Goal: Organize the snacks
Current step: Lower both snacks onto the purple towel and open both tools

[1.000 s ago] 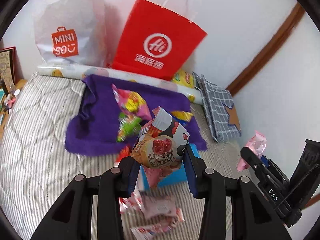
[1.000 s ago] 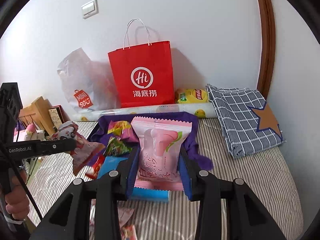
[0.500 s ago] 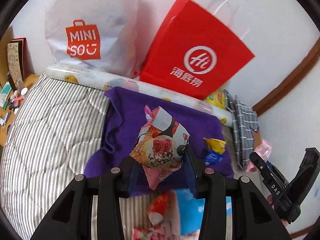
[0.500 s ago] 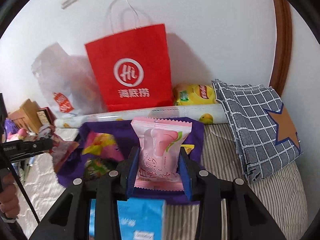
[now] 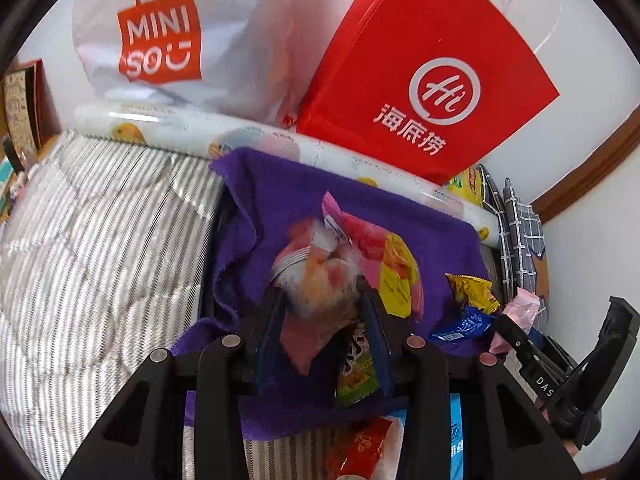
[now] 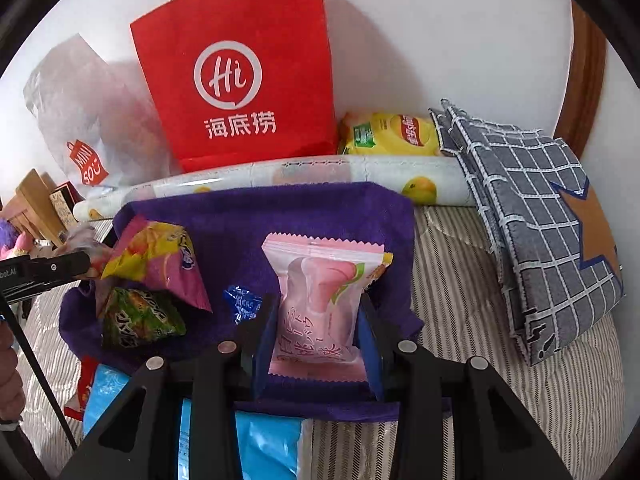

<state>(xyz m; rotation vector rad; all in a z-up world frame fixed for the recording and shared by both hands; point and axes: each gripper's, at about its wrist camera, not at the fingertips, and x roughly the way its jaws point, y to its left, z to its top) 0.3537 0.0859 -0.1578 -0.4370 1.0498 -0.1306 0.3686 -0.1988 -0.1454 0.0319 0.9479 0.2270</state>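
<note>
Snacks fill both claws: the left claw (image 5: 322, 320) grips a blurred orange packet (image 5: 320, 276) above the purple cloth (image 6: 280, 216) on the bed (image 6: 480, 280), and the right claw (image 6: 316, 334) clamps a pink packet (image 6: 320, 300) over the same cloth, where a pink-yellow bag (image 6: 156, 264), green bag (image 6: 140, 318) and blue candy (image 6: 242, 304) lie.

black gripper (image 5: 322, 320), blue pads (image 5: 269, 332), silver screws (image 5: 232, 341).
</note>
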